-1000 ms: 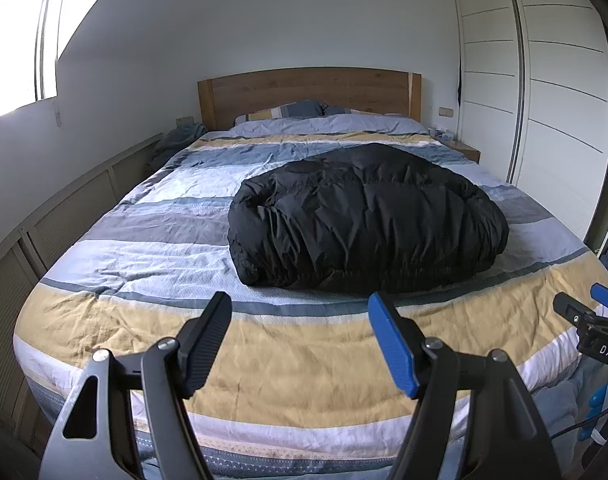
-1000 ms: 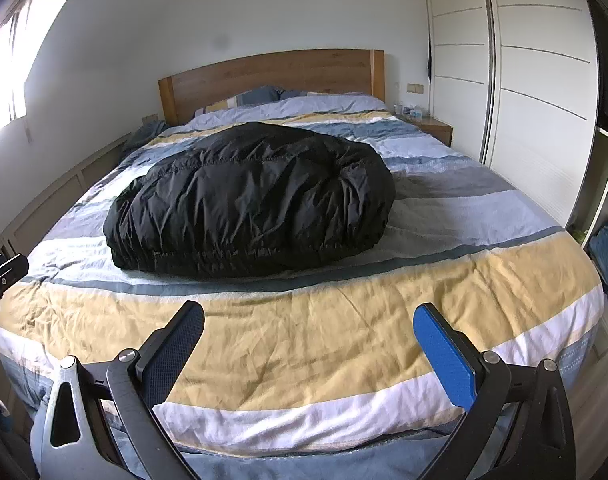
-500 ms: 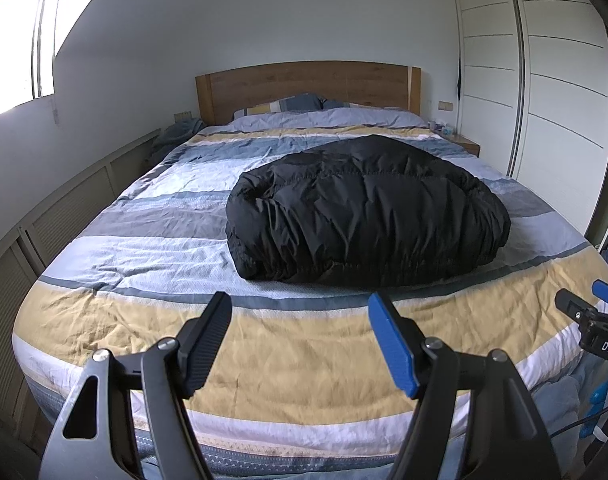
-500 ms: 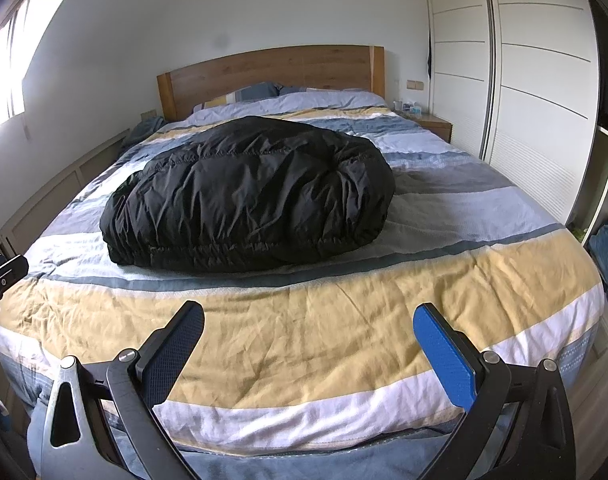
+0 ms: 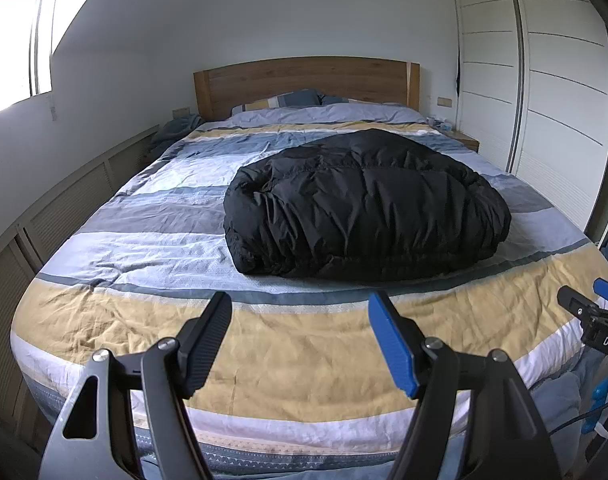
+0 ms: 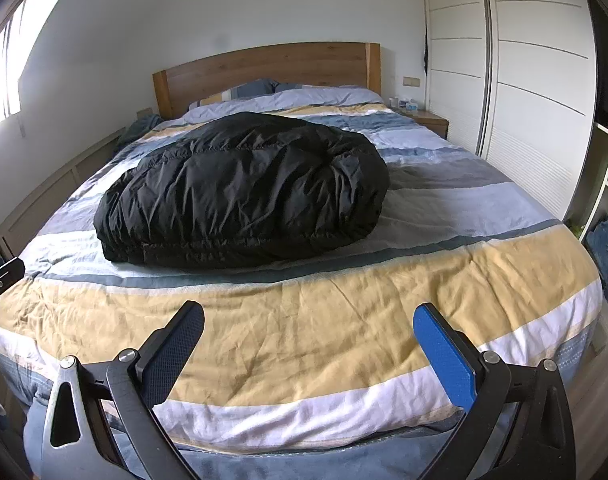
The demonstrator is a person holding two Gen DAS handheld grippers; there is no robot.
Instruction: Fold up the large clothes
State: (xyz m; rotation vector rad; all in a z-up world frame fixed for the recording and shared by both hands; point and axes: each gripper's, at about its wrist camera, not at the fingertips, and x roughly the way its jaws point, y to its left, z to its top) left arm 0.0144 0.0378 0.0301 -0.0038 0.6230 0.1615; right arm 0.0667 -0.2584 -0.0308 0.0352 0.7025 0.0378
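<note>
Hovering at the bed foot, left gripper (image 5: 300,340) and right gripper (image 6: 308,350) gaping, empty; black puffer jacket (image 5: 364,208) bundled mid-duvet (image 5: 116,312), looks folded.

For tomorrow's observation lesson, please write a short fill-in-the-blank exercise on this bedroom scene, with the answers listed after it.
1. The puffy jacket lying on the bed is ____ in colour.
2. The headboard is made of ____.
3. The left gripper and the right gripper both hold ____.
4. The jacket rests on a ____ duvet.

Answers: black; wood; nothing; striped
</note>
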